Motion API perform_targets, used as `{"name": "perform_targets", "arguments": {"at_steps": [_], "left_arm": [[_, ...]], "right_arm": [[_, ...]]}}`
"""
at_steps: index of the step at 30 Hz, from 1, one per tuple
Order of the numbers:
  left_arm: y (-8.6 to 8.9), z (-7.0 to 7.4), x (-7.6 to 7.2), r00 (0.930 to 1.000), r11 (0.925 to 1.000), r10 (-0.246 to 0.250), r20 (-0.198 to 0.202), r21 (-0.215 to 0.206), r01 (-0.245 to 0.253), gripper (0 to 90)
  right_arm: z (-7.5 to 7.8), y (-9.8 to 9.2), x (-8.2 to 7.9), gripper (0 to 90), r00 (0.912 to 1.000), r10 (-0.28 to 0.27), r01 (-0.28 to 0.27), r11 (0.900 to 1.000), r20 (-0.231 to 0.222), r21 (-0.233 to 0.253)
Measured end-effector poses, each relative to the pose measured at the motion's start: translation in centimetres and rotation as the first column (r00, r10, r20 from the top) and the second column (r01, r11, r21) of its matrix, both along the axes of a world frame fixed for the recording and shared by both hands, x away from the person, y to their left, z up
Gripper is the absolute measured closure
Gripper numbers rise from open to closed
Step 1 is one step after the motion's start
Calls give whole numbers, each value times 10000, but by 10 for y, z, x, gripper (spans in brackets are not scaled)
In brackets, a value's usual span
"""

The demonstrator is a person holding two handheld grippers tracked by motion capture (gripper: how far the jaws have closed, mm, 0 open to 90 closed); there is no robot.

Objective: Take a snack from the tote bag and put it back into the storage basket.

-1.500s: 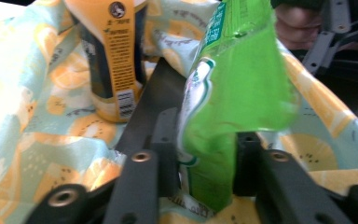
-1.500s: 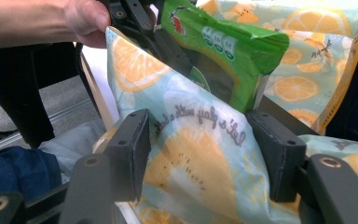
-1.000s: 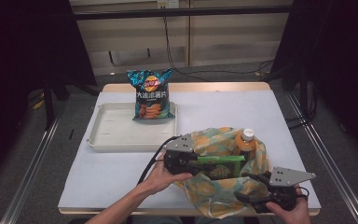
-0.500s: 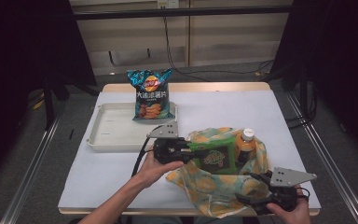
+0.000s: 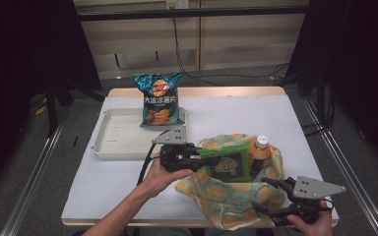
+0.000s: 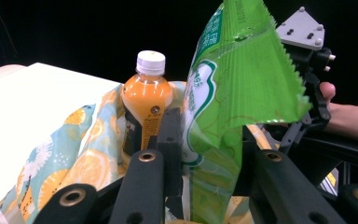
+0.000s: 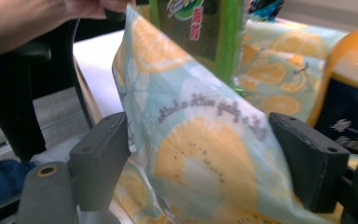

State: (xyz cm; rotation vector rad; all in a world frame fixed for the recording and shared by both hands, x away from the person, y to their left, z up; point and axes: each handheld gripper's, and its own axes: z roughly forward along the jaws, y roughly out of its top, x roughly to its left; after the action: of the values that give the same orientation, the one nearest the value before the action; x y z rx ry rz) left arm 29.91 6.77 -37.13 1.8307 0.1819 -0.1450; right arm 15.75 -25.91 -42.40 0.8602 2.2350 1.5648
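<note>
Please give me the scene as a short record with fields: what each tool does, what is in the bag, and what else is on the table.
left tool: shut on the edge of the green snack packet, held above the bag
right tool: open, jaws either side of the cloth of the lemon-print bag
in the bag: orange drink bottle, upright, white cap on
tray: white, left of the bag
blue chip bag: standing at the tray's far right corner
table: white top
</note>
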Motion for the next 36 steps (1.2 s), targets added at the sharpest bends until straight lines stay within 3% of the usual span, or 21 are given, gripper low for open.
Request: {"name": "perform_targets", "arguments": {"at_steps": [3,9,15,17,19,24,29,32,36], "left_arm": [[0,3,-2,9999,9999,15,146,135,-16,726],[4,12,-2,9998,9999,51,182,-115,-48,726],[8,28,0,9987,9997,224,455,-55,-222,726],[12,30,4,9986,9987,418,325,-290,-409,726],[16,33,5,9984,9984,469,300,-339,-459,726],[21,51,0,9959,9981,556,718,-305,-536,726],[33,57,4,9953,9973,655,713,-368,-630,726],[45,61,10,9946,9947,851,593,-628,-813,726],[56,55,17,9934,9938,1053,448,-392,-1036,726]], "right_arm": [[4,-6,-1,196,9987,-494,494,9988,113,52],[7,-18,-2,164,9949,-984,975,9946,242,362],[10,-29,-5,129,9894,-1397,1378,9893,389,479],[10,-32,-4,119,9871,-1552,1530,9867,395,544],[8,-34,-2,106,9865,-1593,1570,9859,370,584],[1,-32,3,80,9864,-1633,1624,9857,163,453],[-1,-30,2,60,9877,-1561,1555,9872,128,348],[-1,-30,2,59,9871,-1596,1591,9867,117,338],[-1,-30,3,51,9862,-1654,1648,9856,120,381]]}}
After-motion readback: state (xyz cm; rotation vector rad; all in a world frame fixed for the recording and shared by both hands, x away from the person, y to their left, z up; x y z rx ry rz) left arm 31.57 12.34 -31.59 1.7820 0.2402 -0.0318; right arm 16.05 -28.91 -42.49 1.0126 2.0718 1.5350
